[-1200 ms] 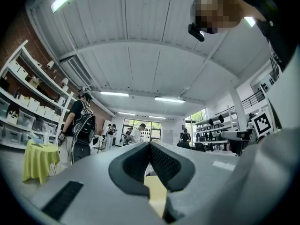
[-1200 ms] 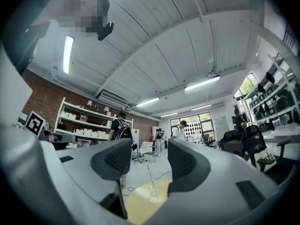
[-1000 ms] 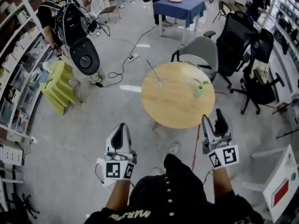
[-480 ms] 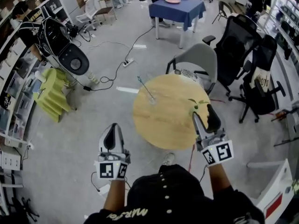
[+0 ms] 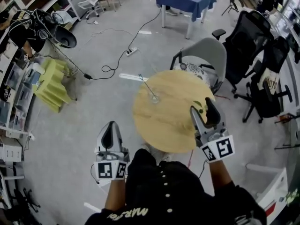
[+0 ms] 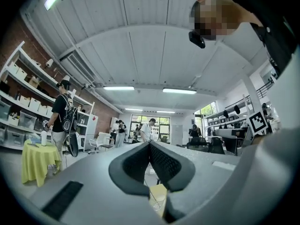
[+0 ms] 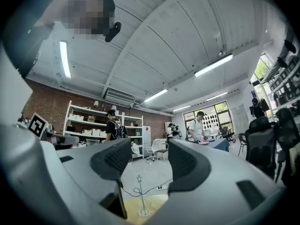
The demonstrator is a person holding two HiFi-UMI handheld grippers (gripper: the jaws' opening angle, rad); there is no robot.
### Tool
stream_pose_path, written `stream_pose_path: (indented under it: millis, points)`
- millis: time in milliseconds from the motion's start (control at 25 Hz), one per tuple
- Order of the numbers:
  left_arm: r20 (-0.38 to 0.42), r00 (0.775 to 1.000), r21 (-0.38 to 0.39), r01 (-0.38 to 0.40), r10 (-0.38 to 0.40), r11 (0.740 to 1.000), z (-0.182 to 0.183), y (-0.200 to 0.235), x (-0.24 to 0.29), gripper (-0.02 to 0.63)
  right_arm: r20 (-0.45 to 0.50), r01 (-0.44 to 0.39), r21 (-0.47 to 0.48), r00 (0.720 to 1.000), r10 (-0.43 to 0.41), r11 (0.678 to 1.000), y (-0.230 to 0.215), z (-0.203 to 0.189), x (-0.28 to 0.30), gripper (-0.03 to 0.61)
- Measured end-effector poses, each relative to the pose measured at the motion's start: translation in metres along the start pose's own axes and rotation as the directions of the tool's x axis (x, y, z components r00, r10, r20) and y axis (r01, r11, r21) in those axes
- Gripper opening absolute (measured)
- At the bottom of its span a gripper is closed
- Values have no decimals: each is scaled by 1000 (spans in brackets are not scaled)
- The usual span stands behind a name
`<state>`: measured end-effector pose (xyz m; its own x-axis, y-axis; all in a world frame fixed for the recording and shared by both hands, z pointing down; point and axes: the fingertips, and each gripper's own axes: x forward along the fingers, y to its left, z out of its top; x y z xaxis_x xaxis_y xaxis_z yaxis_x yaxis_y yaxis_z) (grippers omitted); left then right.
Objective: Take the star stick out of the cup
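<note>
The left gripper (image 5: 110,131) is held low, off the near left edge of the round table (image 5: 164,130). Its jaws are pressed together on nothing, so it is judged idle. The right gripper (image 5: 205,112) is held over the near right edge with jaws parted, apparently readied for reaching. Farther on, the star stick (image 5: 146,85) is seen standing in the cup (image 5: 154,98), well apart from both. Its star tip is made out only in the right gripper view, framed between the open jaws.

Pale print on the person's dark top (image 5: 129,214), at the head view's bottom edge, upside down: roughly "MARP…", last letters uncertain. Light cloth (image 5: 271,84) on the black chair at right: three characters, illegible. Square coded markers (image 5: 111,169): patterns only.
</note>
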<state>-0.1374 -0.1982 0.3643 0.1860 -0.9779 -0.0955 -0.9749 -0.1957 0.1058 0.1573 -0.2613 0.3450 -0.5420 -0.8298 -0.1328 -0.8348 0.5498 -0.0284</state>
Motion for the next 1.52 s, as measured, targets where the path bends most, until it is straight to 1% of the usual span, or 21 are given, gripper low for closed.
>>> stream_pose_path:
  millis: [120, 280, 360, 440, 480, 600, 840, 1000, 1080, 1240, 1440, 1520]
  points:
    - [-20, 1000, -13, 10, -10, 1000, -10, 14, 22, 3, -23, -17, -2, 1000, 17, 1000, 4, -13, 28, 239]
    - [-19, 998, -29, 60, -60, 998, -17, 29, 63, 3, -66, -67, -59, 996, 63, 996, 19, -32, 74, 244]
    - [-34, 996, -29, 78, -79, 996, -21, 36, 82, 3, -83, -78, -50, 994, 74, 996, 23, -44, 96, 247]
    - [-61, 994, -21, 85, -86, 996, -30, 44, 99, 3, -120, -85, -54, 990, 78, 995, 23, -64, 116, 245]
    - [-73, 993, -22, 87, -89, 996, -35, 47, 106, 3, -157, -90, -66, 985, 79, 994, 23, -78, 127, 245]
    - [-87, 990, -52, 104, -109, 993, -48, 55, 121, 3, -266, -97, -70, 961, 76, 993, 25, -126, 154, 236]
    - [-125, 984, -79, 114, -123, 990, -77, 78, 142, 3, -405, -123, -32, 909, 100, 992, 36, -213, 208, 227]
    - [-135, 980, -94, 134, -146, 987, -97, 79, 153, 3, -439, -134, 3, 890, 121, 991, 30, -262, 242, 216]
    - [-144, 977, -102, 140, -154, 985, -106, 84, 155, 3, -462, -145, 0, 877, 129, 989, 31, -291, 256, 214]
    - [-179, 972, -117, 136, -156, 984, -123, 93, 156, 3, -534, -157, -18, 837, 123, 987, 32, -344, 273, 207]
    - [-202, 967, -127, 130, -154, 983, -142, 107, 163, 3, -580, -150, -54, 809, 92, 987, 30, -387, 292, 171]
    - [-209, 967, -131, 124, -149, 984, -146, 110, 165, 3, -592, -160, -61, 801, 93, 985, 32, -397, 296, 142]
